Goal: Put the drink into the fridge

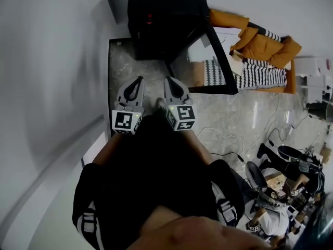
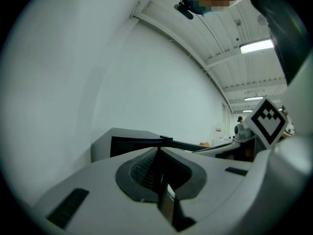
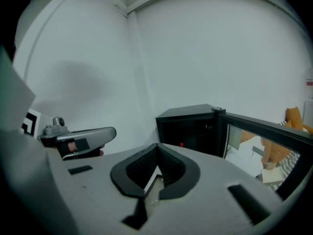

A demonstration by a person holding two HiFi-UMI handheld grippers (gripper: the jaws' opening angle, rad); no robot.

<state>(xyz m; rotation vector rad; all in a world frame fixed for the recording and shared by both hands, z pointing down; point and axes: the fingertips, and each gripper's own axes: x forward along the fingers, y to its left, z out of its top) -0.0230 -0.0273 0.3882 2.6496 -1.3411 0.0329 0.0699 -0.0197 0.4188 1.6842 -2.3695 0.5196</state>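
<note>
The black fridge (image 1: 162, 20) stands on the floor against the white wall, with its glass door (image 1: 212, 61) swung open to the right. A small red spot (image 1: 150, 19) shows in its dark inside; no drink can be made out there. My left gripper (image 1: 137, 81) and right gripper (image 1: 170, 80) are held side by side just short of the fridge, both shut with nothing between the jaws. In the right gripper view the fridge (image 3: 188, 129), its open door (image 3: 266, 131) and the left gripper (image 3: 78, 138) all show. The left gripper view has the fridge (image 2: 132, 143) low ahead.
An orange sofa with a striped blanket (image 1: 257, 51) stands right of the fridge door. Cables (image 1: 223, 137) lie on the marble floor. People and gear (image 1: 281, 191) crowd the lower right. A white wall (image 1: 52, 87) runs along the left.
</note>
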